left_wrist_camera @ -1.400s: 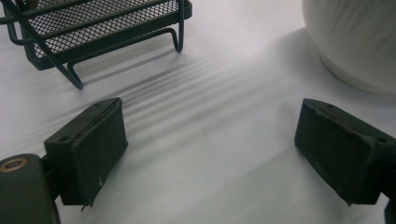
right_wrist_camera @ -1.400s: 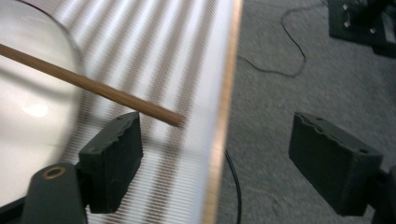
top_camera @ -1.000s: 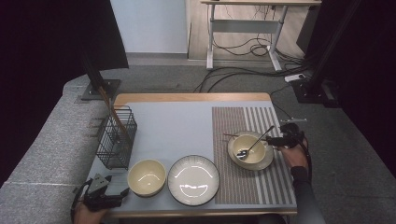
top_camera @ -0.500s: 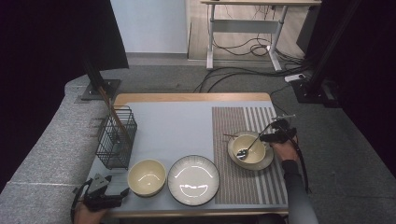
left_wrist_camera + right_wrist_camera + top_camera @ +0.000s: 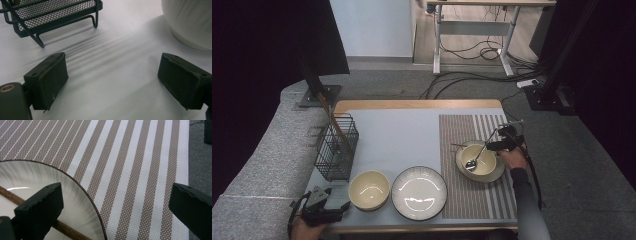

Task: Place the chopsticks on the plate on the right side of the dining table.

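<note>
Black jaws of the right gripper [image 5: 502,142] gape released over the bowl [image 5: 480,162], so closing carelessly could nudge its spoon [image 5: 477,157] and tip it out.

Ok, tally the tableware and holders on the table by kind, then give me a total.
Bowls: 2, a cream bowl and a bowl on the striped mat
Plates: 1, plate
Spoons: 1, spoon
Wire baskets: 1, wire basket
Placemats: 1, striped mat
Total: 6
</note>
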`<act>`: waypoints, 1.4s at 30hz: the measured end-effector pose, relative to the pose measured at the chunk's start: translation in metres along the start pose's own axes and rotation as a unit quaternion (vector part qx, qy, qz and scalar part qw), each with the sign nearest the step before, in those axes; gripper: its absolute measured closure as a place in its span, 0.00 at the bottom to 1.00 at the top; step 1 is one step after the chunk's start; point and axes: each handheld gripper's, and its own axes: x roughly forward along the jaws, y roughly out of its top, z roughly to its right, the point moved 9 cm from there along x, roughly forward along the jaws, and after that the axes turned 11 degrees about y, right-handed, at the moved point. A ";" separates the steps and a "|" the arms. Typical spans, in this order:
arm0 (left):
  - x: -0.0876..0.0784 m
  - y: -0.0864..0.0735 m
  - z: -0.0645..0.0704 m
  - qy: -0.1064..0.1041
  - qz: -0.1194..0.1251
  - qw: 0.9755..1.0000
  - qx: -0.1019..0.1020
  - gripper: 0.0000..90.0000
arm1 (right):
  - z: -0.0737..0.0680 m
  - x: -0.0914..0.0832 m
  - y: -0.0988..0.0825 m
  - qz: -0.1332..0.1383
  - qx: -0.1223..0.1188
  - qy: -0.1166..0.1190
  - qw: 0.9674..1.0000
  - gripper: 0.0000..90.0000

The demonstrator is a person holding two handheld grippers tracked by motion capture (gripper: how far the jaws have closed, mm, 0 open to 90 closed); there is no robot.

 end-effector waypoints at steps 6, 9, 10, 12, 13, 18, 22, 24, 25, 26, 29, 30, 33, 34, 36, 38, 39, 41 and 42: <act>0.000 0.000 0.000 0.000 0.000 1.000 0.000 0.10 | 0.002 -0.003 -0.004 -0.007 -0.003 0.005 1.000 0.00; 0.000 0.000 0.000 0.000 0.000 1.000 0.000 0.10 | 0.003 -0.004 -0.006 -0.008 -0.004 0.009 1.000 0.00; 0.000 0.000 0.000 0.000 0.000 1.000 0.000 0.10 | 0.003 -0.005 -0.007 -0.009 -0.006 0.010 1.000 0.00; 0.000 0.000 0.000 0.000 0.000 1.000 0.000 0.10 | 0.004 -0.007 -0.009 -0.012 -0.007 0.012 1.000 0.00; 0.000 0.000 0.000 0.000 0.000 1.000 0.000 0.10 | 0.004 -0.007 -0.009 -0.013 -0.010 0.014 1.000 0.00; 0.000 0.000 0.000 0.000 0.000 1.000 0.000 0.10 | 0.004 -0.010 -0.012 -0.019 -0.017 0.022 0.999 0.01; 0.000 0.000 0.000 0.000 0.000 1.000 0.000 0.10 | 0.004 -0.013 -0.012 -0.016 -0.026 0.020 0.999 0.01; 0.000 0.000 0.000 0.000 0.000 1.000 0.001 0.10 | 0.003 -0.016 -0.012 -0.015 -0.028 0.019 0.999 0.01; 0.000 0.000 0.000 0.000 0.000 1.000 0.000 0.10 | 0.004 -0.019 -0.011 -0.013 -0.030 0.013 0.999 0.00; 0.000 0.000 0.000 0.000 0.000 1.000 0.001 0.10 | 0.005 -0.023 -0.011 -0.009 -0.031 0.010 0.999 0.00; 0.000 0.000 0.000 0.000 0.000 1.000 0.000 0.10 | 0.004 -0.037 -0.010 0.005 -0.031 0.008 0.999 0.01; 0.000 0.000 0.000 0.000 0.000 1.000 0.000 0.10 | 0.004 -0.043 -0.011 0.010 -0.032 0.007 0.999 0.01; 0.000 0.000 0.000 0.001 0.000 1.000 0.001 0.10 | 0.003 -0.059 -0.017 0.017 -0.026 0.005 0.999 0.03; 0.000 0.000 0.000 0.001 0.000 1.000 0.000 0.10 | 0.004 -0.062 -0.019 0.018 -0.026 0.002 1.000 0.03; 0.000 0.000 0.000 0.001 -0.001 1.000 0.001 0.10 | 0.006 -0.067 -0.026 0.014 -0.026 -0.004 1.000 0.05; 0.000 0.000 0.000 0.001 -0.001 1.000 0.000 0.10 | 0.011 -0.071 -0.034 0.010 -0.026 -0.013 1.000 0.06; 0.000 0.000 0.000 0.000 -0.001 1.000 0.001 0.10 | 0.014 -0.072 -0.037 0.008 -0.025 -0.018 0.999 0.07; 0.000 0.000 0.000 0.000 -0.001 1.000 0.001 0.10 | 0.019 -0.075 -0.044 0.007 -0.022 -0.026 0.999 0.09; 0.000 0.000 0.000 0.000 -0.001 1.000 0.000 0.10 | 0.022 -0.076 -0.047 0.005 -0.021 -0.029 0.999 0.12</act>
